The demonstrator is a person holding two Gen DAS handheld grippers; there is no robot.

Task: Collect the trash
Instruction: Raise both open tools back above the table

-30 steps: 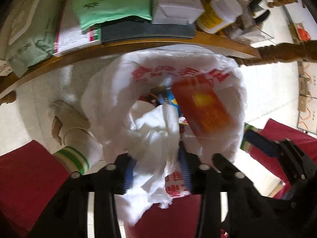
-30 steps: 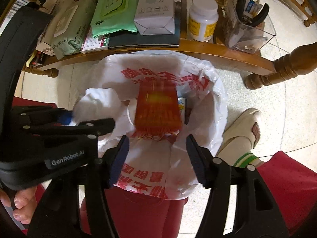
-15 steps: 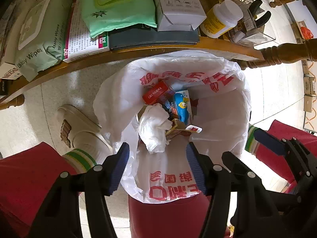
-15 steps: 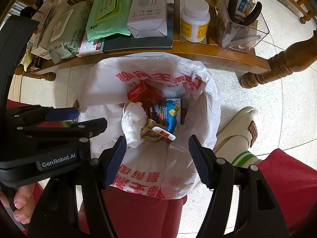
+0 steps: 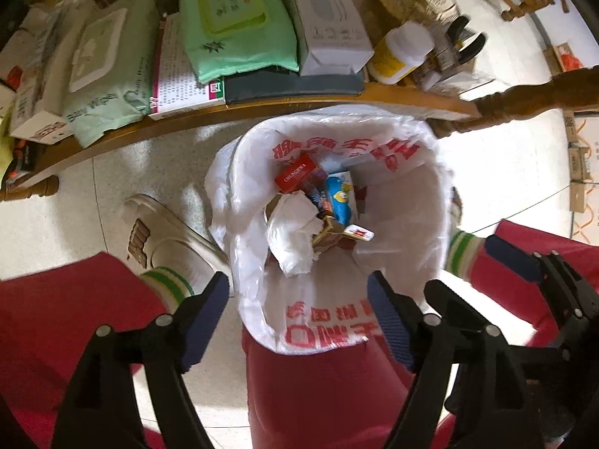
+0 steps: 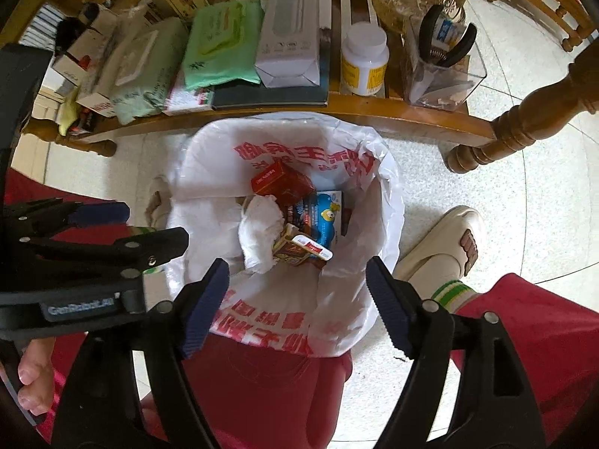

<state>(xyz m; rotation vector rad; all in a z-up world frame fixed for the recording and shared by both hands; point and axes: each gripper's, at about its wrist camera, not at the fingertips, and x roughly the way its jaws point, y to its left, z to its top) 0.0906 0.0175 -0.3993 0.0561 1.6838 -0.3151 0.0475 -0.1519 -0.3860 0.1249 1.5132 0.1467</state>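
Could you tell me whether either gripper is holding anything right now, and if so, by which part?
Nothing is held. The left gripper and right gripper are both empty, jaws opening, above the bag; the tissue lies inside.

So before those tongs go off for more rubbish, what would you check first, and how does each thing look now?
1. Left tongs empty: ok, opening, nothing between them.
2. Right tongs empty: ok, opening too.
3. Crumpled tissue inside the bag: ok.
4. Red box inside the bag: ok.
5. Bag mouth open: ok.
6. Which item on the wooden bench is trash: cannot tell.
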